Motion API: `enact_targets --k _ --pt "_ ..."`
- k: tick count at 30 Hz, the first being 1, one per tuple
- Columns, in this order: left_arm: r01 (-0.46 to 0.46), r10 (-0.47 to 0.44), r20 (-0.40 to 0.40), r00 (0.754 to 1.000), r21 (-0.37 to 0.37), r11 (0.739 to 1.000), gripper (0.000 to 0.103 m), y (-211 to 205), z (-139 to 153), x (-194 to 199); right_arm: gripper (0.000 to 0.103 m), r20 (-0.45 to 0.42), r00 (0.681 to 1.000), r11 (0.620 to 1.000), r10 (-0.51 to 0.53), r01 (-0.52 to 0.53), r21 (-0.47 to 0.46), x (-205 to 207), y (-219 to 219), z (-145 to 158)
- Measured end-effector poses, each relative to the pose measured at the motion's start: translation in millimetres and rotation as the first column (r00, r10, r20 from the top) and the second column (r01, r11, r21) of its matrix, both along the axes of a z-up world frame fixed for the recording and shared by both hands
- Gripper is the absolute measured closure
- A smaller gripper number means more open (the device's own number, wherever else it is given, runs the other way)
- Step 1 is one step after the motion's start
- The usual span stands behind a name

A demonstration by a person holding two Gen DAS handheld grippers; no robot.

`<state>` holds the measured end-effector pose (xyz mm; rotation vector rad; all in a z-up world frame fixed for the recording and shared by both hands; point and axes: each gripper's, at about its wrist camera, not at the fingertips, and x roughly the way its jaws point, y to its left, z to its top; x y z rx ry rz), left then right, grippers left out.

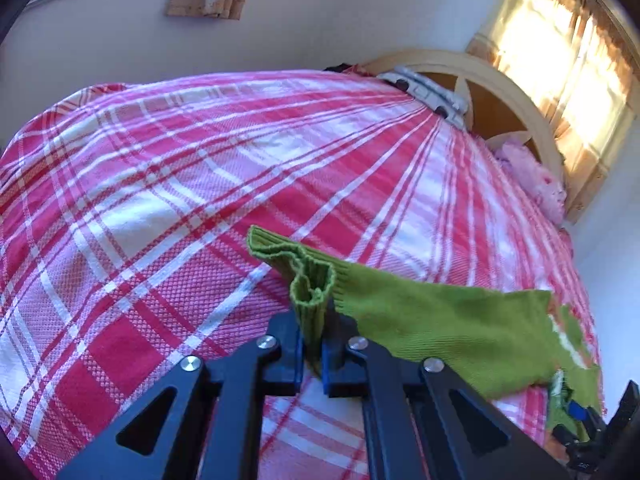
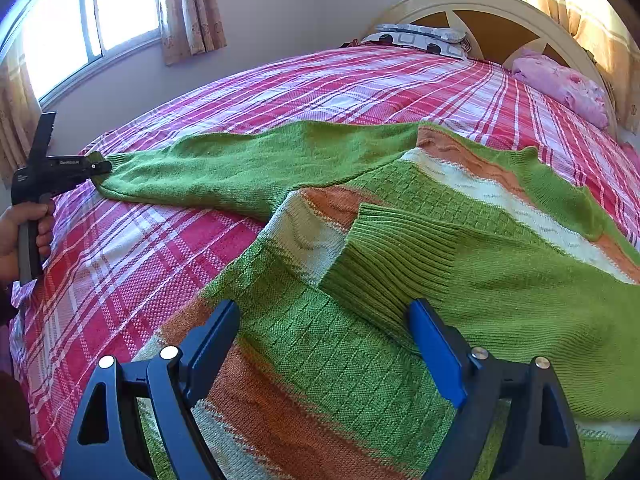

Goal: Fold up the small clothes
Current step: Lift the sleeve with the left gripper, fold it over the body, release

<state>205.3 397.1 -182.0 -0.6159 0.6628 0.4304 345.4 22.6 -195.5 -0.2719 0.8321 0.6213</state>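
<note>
A small green knit sweater (image 2: 360,320) with orange and white stripes lies on the bed. Its one sleeve (image 2: 248,164) stretches out to the left. My left gripper (image 1: 314,344) is shut on that sleeve's ribbed cuff (image 1: 310,292); it also shows in the right wrist view (image 2: 96,168), held by a hand. The sleeve (image 1: 440,328) trails off to the right in the left wrist view. My right gripper (image 2: 324,344) is open, low over the sweater body, its jaws on either side of the other sleeve's folded-in ribbed cuff (image 2: 384,260).
The bed has a red, pink and white plaid cover (image 2: 140,248). Pillows (image 2: 560,84) and a curved headboard (image 2: 480,4) are at the far end. A window with curtains (image 2: 192,8) is on the left wall.
</note>
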Motion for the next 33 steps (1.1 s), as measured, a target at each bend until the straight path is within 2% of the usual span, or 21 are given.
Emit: enact_targets --k 4,7,10,15,18,22,33 --pt "0.030 -0.028 0.066 0.997 -0.021 0.999 0.097 -11 25 -1 0.016 -0.005 1.000 1.000 0.001 -0.001 0.004 1 1 1" --pt "0.074 -0.072 0.114 0.991 -0.013 0.997 0.097 -27 50 3 0.016 -0.014 1.000 0.998 -0.010 0.011 0.068 1 -8 9" --pt "0.136 -0.134 0.175 0.975 -0.003 0.991 0.097 -49 80 8 0.016 -0.020 0.996 0.979 -0.087 0.090 0.184 1 -32 26" --pt "0.225 -0.229 0.239 0.944 0.041 0.973 0.097 -91 124 24 0.016 -0.052 0.974 0.928 -0.221 0.226 0.297 -6 -81 54" --pt "0.288 -0.294 0.276 0.915 0.066 0.955 0.097 -119 148 37 0.016 -0.080 0.954 0.894 -0.289 0.299 0.334 -15 -114 64" --pt "0.372 -0.382 0.318 0.868 0.095 0.923 0.097 -161 177 55 0.016 -0.103 0.938 0.860 -0.330 0.344 0.376 -36 -158 71" --pt "0.517 -0.530 0.379 0.759 0.146 0.844 0.097 -265 228 95 0.015 -0.062 0.908 0.805 -0.415 0.398 0.440 -94 -242 82"
